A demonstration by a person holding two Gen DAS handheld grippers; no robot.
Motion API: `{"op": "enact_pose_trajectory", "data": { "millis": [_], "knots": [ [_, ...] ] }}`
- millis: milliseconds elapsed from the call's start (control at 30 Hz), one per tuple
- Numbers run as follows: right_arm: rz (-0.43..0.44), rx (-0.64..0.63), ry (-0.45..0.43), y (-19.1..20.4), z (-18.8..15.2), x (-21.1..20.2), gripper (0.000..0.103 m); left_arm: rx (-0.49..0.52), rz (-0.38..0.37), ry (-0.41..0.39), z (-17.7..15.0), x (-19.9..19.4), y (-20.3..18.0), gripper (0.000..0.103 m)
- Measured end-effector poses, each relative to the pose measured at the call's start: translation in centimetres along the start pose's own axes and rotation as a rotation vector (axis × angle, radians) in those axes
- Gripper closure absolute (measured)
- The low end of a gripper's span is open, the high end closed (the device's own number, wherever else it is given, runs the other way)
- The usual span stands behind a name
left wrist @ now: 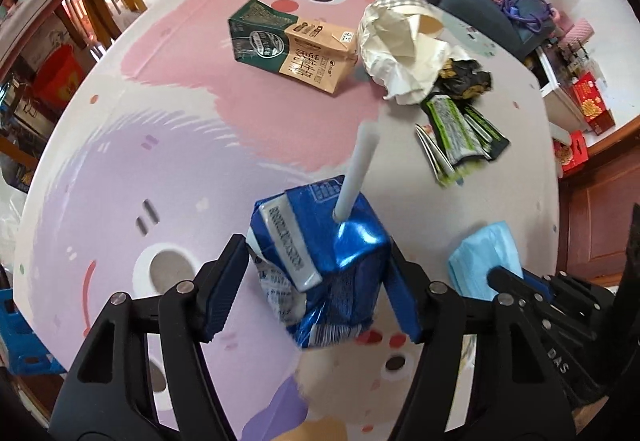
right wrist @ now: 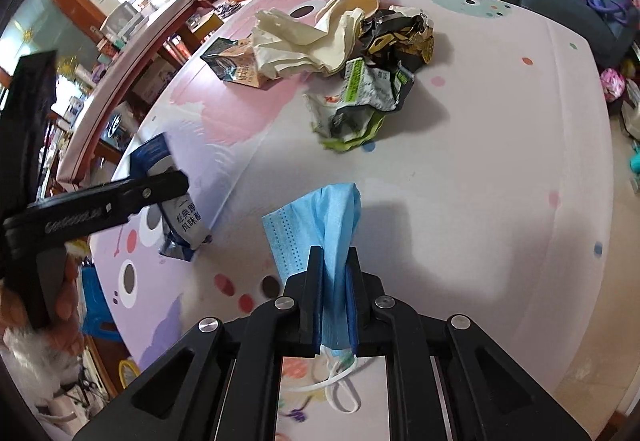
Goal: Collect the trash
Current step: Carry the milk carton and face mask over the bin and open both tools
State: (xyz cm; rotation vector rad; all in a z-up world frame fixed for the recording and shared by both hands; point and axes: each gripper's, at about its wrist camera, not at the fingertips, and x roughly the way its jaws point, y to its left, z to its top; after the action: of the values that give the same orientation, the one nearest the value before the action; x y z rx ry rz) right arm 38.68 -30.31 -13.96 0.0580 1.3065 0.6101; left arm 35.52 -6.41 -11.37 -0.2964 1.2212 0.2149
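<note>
Two pieces in hand — most trash not yet collected.
The left gripper [left wrist: 320, 281] pinches the blue carton [left wrist: 320, 261] at lower centre; the right gripper [right wrist: 334, 297] clamps the blue face mask [right wrist: 320, 225]. The brown carton [left wrist: 296, 45], crumpled paper [left wrist: 396, 45], paper cup [left wrist: 404, 1] and wrappers [left wrist: 460, 133] lie upper right on the table [left wrist: 160, 121] — no bin in view.

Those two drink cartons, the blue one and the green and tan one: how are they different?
The blue carton is clamped between the left gripper fingers, while the green and tan carton lies untouched on the table. The blue carton has a white straw sticking out; no straw shows on the other. The blue carton is shiny foil, the other matte. Both look crumpled.
</note>
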Motion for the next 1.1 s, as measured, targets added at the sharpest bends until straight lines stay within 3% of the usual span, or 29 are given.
{"op": "enact_pose_trajectory", "data": {
  "millis": [133, 367, 767, 1100],
  "knots": [
    [0.010, 0.032, -0.018, 2.2, -2.3, -1.2, 0.094, 0.030, -0.028, -0.014, -2.8, -3.0, 2.1, 0.041],
    [-0.013, 0.080, -0.072, 8.2, -7.5, -3.6, 0.095, 0.169, -0.083, -0.087, -7.4, -8.9, 5.1, 0.041],
    [-0.117, 0.325, -0.231, 21.6, -21.5, -6.9, 0.095, 0.471, -0.234, -0.122, -17.1, -16.2, 13.3, 0.041],
    [-0.179, 0.458, -0.190, 27.4, -31.4, -7.2, 0.095, 0.635, -0.240, -0.095, -25.8, -18.6, 18.1, 0.041]
  ]
}}
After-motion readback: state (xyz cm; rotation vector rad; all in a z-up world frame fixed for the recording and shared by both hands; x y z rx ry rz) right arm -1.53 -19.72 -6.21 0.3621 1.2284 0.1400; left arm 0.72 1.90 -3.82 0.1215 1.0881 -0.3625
